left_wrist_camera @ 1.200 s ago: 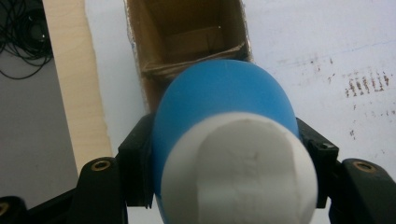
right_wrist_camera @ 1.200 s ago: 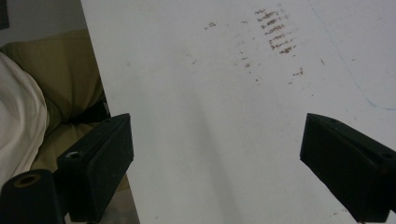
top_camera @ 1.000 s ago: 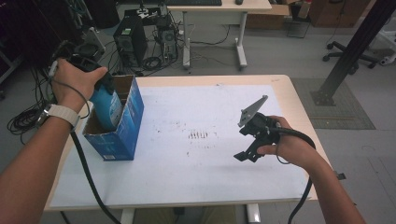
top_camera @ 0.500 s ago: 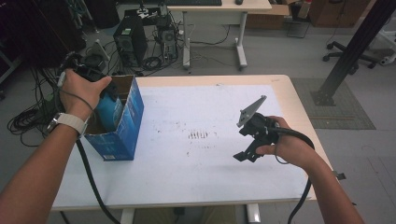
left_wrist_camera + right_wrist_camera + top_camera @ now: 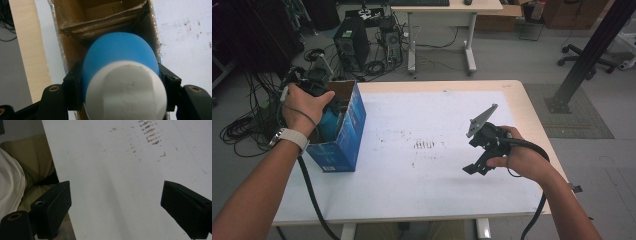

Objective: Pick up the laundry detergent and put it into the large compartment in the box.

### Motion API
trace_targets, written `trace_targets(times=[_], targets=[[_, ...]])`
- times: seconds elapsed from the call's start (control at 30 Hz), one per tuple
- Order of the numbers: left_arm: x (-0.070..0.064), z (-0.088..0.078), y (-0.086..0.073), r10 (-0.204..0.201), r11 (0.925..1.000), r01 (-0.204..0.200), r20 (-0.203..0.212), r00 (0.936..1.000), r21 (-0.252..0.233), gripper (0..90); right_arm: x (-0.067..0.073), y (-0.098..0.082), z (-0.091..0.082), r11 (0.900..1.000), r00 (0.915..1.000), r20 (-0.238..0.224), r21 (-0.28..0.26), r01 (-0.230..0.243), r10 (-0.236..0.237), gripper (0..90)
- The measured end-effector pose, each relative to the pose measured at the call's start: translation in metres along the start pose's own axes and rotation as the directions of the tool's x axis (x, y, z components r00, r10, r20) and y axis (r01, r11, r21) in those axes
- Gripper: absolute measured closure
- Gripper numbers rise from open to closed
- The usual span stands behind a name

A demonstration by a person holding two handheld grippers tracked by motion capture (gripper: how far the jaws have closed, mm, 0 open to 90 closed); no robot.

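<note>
A blue bottle (image 5: 120,52) with a white end (image 5: 126,92) is clamped between the jaws of my left gripper (image 5: 121,81). It hangs inside the open top of a blue cardboard box (image 5: 343,135), whose brown inner walls (image 5: 75,30) surround it. In the high view the box stands at the table's left edge, with the left hand (image 5: 304,105) over its opening and a patch of the blue bottle (image 5: 328,120) showing. My right gripper (image 5: 474,152) hovers low over the right part of the table. Its jaws (image 5: 116,207) stand wide apart with nothing between them.
A white sheet (image 5: 437,115) with small dark smudges (image 5: 426,145) covers the table. Cables (image 5: 242,130) and a computer tower (image 5: 352,47) lie on the floor beyond the left edge. Another desk (image 5: 447,10) stands behind, a black post (image 5: 584,55) at right.
The left hand has sunk, taking the blue bottle down into the box. The right hand and its gripper have stayed in place.
</note>
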State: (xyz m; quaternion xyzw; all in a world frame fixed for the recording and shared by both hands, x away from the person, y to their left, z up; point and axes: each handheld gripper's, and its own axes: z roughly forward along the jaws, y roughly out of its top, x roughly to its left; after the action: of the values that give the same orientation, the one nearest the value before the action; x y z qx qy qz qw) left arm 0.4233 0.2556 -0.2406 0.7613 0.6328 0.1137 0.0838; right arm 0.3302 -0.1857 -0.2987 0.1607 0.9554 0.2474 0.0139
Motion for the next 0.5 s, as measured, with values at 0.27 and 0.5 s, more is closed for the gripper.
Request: trace_targets(times=[0.27, 0.5], targets=[[0.0, 0.009, -0.001, 0.004, 1.0, -0.004, 0.003, 1.0, 0.008, 37.1, 0.001, -0.001, 0.0, 1.0, 1.0, 0.0, 0.007, -0.002, 0.002, 9.8], [0.001, 0.015, -0.003, 0.008, 0.9999, -0.008, -0.005, 1.0, 0.012, 37.1, 0.0, -0.002, 0.001, 1.0, 1.0, -0.001, 0.008, -0.003, 0.003, 9.8]])
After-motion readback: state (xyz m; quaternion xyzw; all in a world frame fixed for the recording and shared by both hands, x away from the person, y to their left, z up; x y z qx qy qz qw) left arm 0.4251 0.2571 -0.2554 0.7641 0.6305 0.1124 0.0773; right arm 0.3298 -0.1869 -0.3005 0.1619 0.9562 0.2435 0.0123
